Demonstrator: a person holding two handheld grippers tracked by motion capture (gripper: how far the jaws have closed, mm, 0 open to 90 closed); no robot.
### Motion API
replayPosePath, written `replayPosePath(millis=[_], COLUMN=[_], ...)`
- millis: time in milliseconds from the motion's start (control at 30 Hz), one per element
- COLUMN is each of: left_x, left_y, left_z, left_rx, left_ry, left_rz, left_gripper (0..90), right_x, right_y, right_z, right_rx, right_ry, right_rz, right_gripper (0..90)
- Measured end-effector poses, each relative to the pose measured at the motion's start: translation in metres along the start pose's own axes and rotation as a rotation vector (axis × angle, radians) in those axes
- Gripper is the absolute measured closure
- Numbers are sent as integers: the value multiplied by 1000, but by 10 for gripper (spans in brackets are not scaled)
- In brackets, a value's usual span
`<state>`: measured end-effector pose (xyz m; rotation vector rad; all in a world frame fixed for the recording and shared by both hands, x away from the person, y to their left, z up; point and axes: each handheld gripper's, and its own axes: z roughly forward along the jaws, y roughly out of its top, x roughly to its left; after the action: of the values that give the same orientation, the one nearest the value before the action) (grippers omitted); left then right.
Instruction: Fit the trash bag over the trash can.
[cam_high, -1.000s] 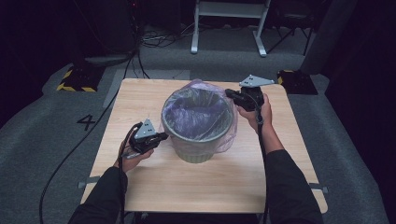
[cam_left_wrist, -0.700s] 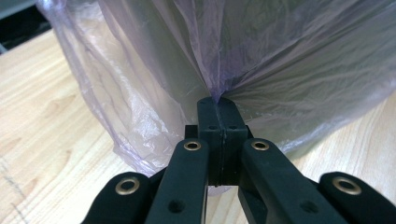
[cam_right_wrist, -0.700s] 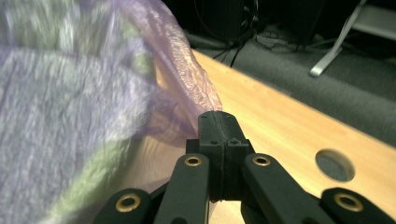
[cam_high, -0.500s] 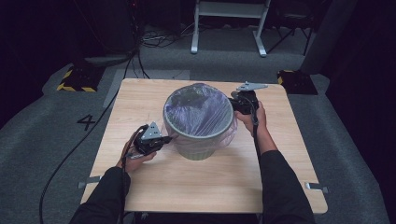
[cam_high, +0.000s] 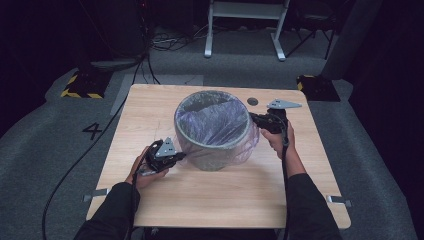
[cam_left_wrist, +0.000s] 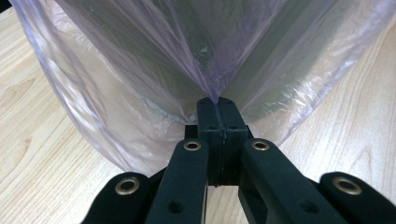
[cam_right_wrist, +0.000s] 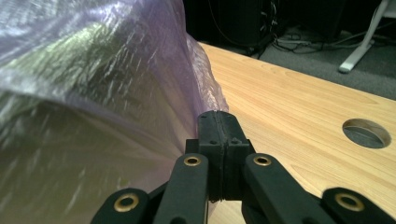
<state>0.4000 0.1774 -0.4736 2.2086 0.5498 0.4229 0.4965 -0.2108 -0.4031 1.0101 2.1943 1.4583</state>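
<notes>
Since a second ago we have drawn both grippers down: the right gripper (cam_high: 256, 118) has dropped from above the rim to the bin's far right side, and the left gripper (cam_high: 176, 155) has slid lower against the near left wall, pulling the bag's skirt with them.

We judge the lining nearly done. The bag (cam_high: 212, 122) sits inside the bin (cam_high: 216, 156), which stands mid-table (cam_high: 150, 107), and its mouth is folded over the rim all the way round as far as the high view shows. What seems left is to tug the overhang snug and even (it still puffs out on the right side) and then let go.

In the left gripper view our jaws are pressed together on a tented pinch of the bag (cam_left_wrist: 140, 93), just off the tabletop. In the right gripper view the jaws are likewise closed on a fold of the film (cam_right_wrist: 116, 84), beside the bin's wall.

Counting: one bin, one bag, two grippers, one table, and one round hole (cam_high: 252, 101) in the tabletop beyond the bin.
</notes>
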Motion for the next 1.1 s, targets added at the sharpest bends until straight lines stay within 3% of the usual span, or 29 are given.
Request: replayPosePath(millis=[200, 400, 500, 667, 767, 800, 900, 967, 1100], left_x=[-1, 2, 4, 7, 8, 8, 4, 1, -4], left_y=[-2, -5, -6, -9, -10, -10, -12, -13, -17], left_z=[0, 4, 3, -7, -17, -21, -33, -39, -46], left_rx=[27, 35, 24, -19, -49, -62, -100, -107, -84], left_ry=[10, 21, 30, 38, 12, 5, 30, 42, 50], left_rz=[18, -4, -30, -109, -157, -171, -166, -167, -159], left_gripper=[897, 830, 747, 439, 210, 171, 155, 155, 155], right_x=[-2, -4, -2, -5, -5, -4, -4, -3, 0], right_y=[-12, -22, -25, -28, -26, -25, -21, -18, -9], right_z=[-23, -22, -19, -22, -28, -30, -40, -47, -60], right_rx=[-37, 4, 24, 20, -4, -9, -42, -52, -56], right_ry=[11, 11, 3, 5, 3, -1, 5, -6, -12], right_rz=[-34, -56, -77, -57, -72, -73, -66, -71, -87], right_gripper=[890, 858, 847, 825, 726, 672, 598, 490, 363])
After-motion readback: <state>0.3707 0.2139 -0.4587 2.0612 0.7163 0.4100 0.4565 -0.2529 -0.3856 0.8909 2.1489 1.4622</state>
